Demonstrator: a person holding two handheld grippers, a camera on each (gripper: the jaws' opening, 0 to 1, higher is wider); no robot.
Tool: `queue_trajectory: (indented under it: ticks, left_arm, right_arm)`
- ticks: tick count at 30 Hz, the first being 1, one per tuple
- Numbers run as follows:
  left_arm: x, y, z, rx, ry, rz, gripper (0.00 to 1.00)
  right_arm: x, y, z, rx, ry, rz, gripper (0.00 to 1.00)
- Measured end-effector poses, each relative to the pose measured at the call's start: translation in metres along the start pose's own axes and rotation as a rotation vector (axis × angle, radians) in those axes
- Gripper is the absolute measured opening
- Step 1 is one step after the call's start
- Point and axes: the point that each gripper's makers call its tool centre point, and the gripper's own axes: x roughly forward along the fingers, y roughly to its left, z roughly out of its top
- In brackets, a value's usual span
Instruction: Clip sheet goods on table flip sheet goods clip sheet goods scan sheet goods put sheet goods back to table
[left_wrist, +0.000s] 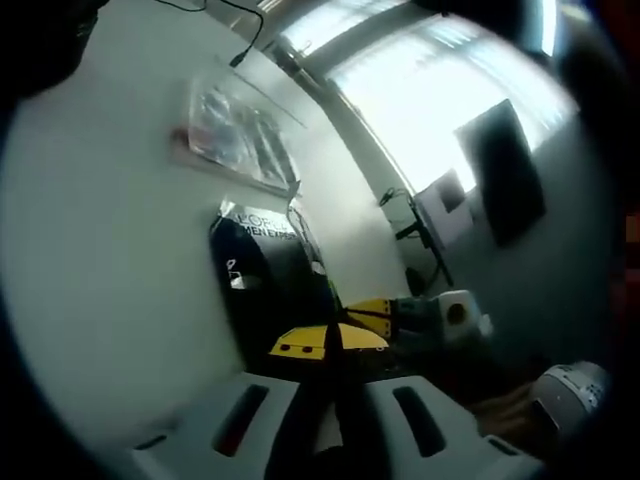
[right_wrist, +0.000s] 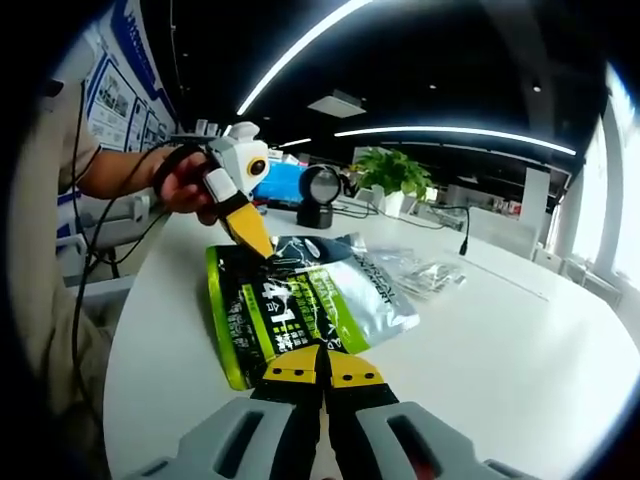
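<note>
Both claws grip the pouch (right_wrist: 300, 300) above the table (right_wrist: 520, 350): right gripper (right_wrist: 322, 372) at 6 o'clock, left gripper (right_wrist: 250, 235) at 11. Risk: uneven pull slips thin film free.

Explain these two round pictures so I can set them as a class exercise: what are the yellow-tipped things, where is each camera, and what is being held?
No robot here: a person holds a two-jaw tool in each hand, and a fisheye camera rides on each, looking along its jaws. In the right gripper view, the right tool has its yellow tips closed on the near edge of a green and black pouch above a white table. The left tool, held by a hand, pinches the far edge. Behind lie a clear plastic bag, a round black device and a potted plant. The left gripper view is tilted: its tips meet on the dark pouch.
</note>
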Motion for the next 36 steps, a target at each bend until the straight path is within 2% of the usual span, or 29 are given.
queue_trajectory:
  ticks: [9,18,21,23,36]
  left_arm:
    - [-0.001,-0.004,0.000,-0.008,-0.009,0.007,0.00]
    - [-0.002,-0.009,0.003,-0.004,-0.022,0.020,0.00]
    - [-0.003,-0.010,0.004,-0.007,-0.026,0.027,0.00]
    - [-0.003,-0.010,0.005,-0.009,-0.028,0.031,0.00]
    - [-0.002,-0.013,0.008,-0.027,-0.046,0.073,0.00]
  right_arm:
    - [0.000,-0.003,0.002,-0.050,0.000,-0.022,0.00]
    - [-0.005,-0.016,0.009,0.011,-0.034,-0.063,0.00]
    - [-0.007,-0.012,0.012,0.015,-0.042,-0.063,0.02]
    - [-0.013,0.001,0.014,0.012,-0.050,-0.060,0.04]
    - [-0.023,0.013,0.035,0.036,-0.104,-0.065,0.13]
